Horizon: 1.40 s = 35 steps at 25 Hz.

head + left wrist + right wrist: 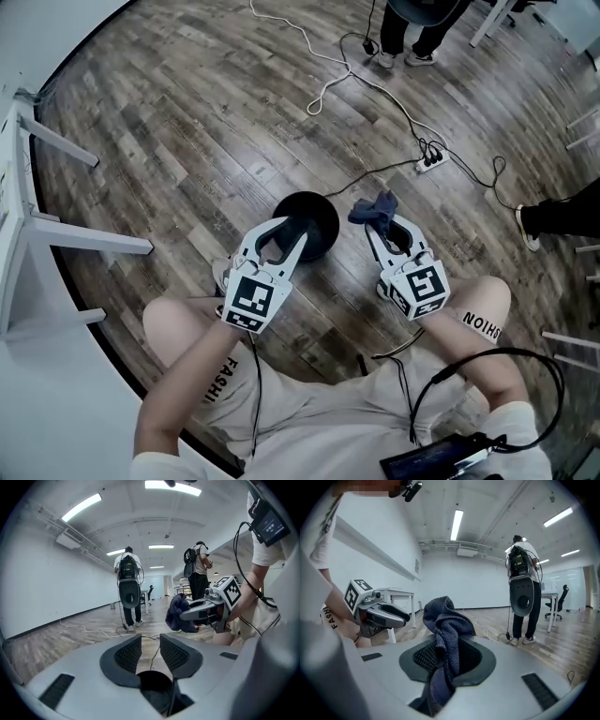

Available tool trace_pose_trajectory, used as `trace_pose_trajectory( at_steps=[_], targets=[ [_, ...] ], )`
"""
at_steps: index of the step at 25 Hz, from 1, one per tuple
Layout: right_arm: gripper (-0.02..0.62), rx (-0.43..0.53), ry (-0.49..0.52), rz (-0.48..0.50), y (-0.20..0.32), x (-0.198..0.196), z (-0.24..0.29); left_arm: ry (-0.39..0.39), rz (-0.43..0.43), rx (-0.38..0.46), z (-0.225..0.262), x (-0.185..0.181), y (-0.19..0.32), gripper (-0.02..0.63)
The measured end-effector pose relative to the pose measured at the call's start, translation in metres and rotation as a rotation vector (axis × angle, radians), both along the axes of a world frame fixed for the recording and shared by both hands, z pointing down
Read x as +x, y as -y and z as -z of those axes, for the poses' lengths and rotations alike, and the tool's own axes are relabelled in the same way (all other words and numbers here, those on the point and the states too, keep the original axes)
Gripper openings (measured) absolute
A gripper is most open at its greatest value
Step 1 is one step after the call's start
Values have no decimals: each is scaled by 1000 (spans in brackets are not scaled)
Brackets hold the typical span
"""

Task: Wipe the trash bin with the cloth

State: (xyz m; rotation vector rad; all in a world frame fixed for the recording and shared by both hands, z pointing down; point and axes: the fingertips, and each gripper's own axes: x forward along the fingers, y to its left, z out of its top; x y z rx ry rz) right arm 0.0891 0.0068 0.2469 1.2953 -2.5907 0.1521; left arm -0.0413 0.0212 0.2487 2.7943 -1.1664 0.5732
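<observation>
The black round trash bin [317, 217] stands on the wooden floor in front of my knees. My left gripper [292, 231] hovers over its near rim; its jaws stand apart with nothing between them [150, 651], and only floor shows through the gap. My right gripper [378, 223] is just right of the bin, shut on a dark blue cloth [373, 207]. The cloth [446, 623] bunches above the pads and hangs down between them. Each gripper shows in the other's view: the right gripper [194, 613] with the cloth [180, 615], and the left gripper [396, 616].
A power strip [432, 161] and white and black cables [323, 89] lie on the floor beyond the bin. White table legs [56, 239] stand at the left. People stand at the far side [405, 37], and a shoe [525, 227] is at the right.
</observation>
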Motion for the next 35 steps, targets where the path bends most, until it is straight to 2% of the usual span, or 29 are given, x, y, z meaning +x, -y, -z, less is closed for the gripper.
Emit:
trace_pose_trajectory(
  at_steps=[7,12,16,20,27,35],
  targets=[
    [78,160,-63,31,8,-11,8,-64,6,26,-25,5,16,137],
    [78,159,-25,-38,32,-9,-3,-89,37,-46,-57,10,30,137],
    [78,158,-53,-49,43,-13,-12,-128,73,-104,-71,8,39,137],
    [78,154,-44,-35,45,-15,-18,-116,87,-91,-81,6,52,137],
    [78,253,-57,18,31,-20,-6,-109,57,-90,-88,20,45,137],
    [78,249,-50,29,24,-26,-7,-77,20,-66,-92,25,34,129]
  ],
)
